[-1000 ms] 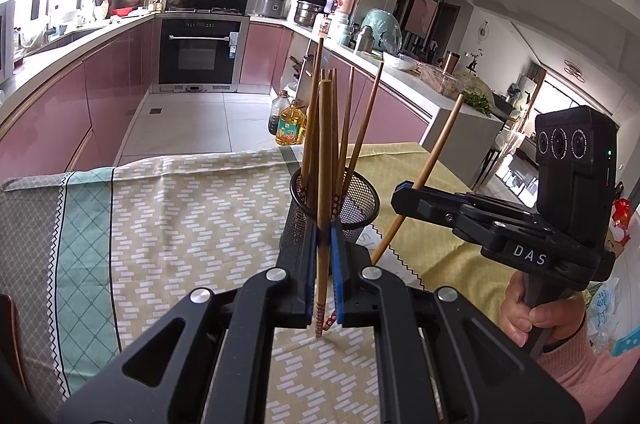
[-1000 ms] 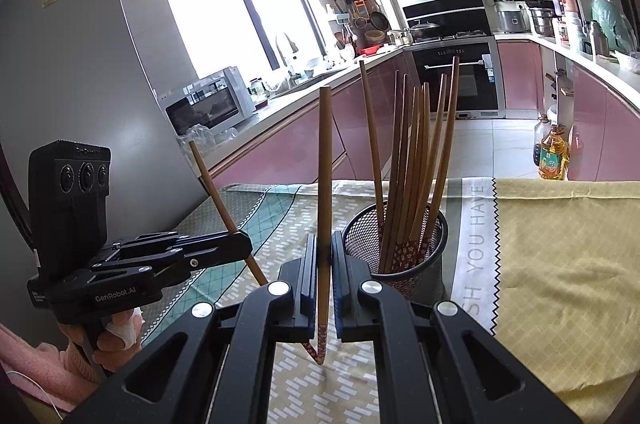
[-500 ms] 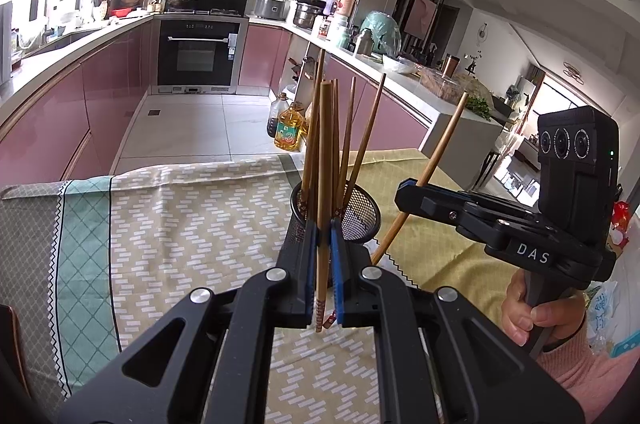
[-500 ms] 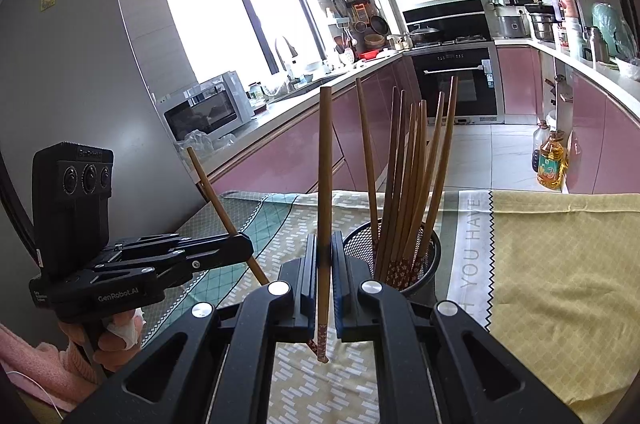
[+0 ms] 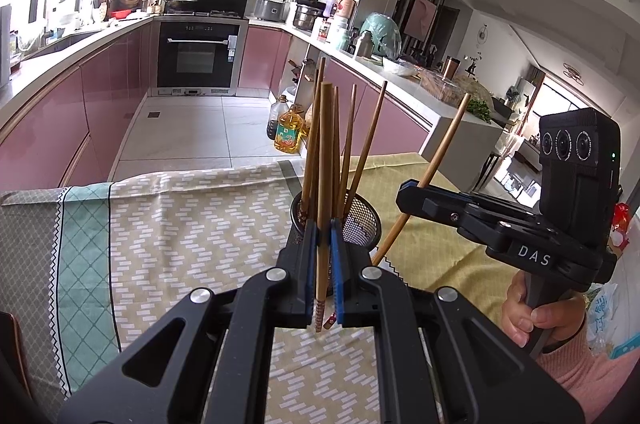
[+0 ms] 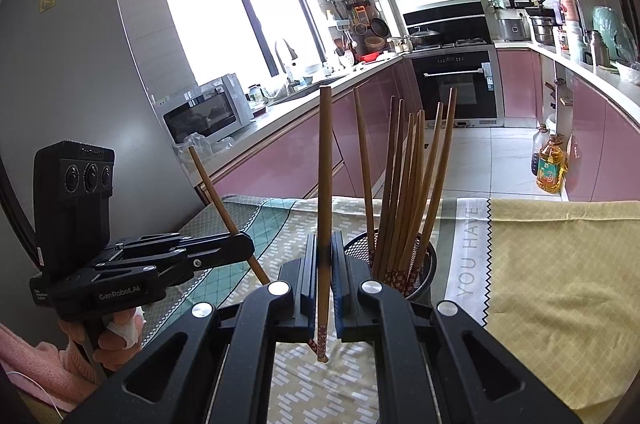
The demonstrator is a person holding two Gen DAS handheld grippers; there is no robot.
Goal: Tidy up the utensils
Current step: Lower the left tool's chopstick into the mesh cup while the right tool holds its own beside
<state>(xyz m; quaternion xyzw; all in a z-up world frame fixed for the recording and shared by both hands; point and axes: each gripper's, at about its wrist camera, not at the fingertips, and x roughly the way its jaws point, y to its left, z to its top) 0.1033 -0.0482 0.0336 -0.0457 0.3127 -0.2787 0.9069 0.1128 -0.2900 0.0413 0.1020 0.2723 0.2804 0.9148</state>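
My left gripper is shut on one wooden chopstick that stands almost upright, its patterned tip hanging below the jaws. Just behind it is a black mesh holder with several chopsticks leaning in it. My right gripper is shut on another upright chopstick, with the mesh holder and its chopsticks just to its right. Each view also shows the other gripper from the side: the right gripper and the left gripper, each with its chopstick slanting through the jaws.
A patterned tablecloth covers the table, teal at the left, yellow at the right. The table's far edge drops to the kitchen floor. A person's hands hold the gripper handles. Oil bottles stand on the floor.
Hardly anything: both grippers keep their chopsticks, and the holder sits a touch lower in both views.
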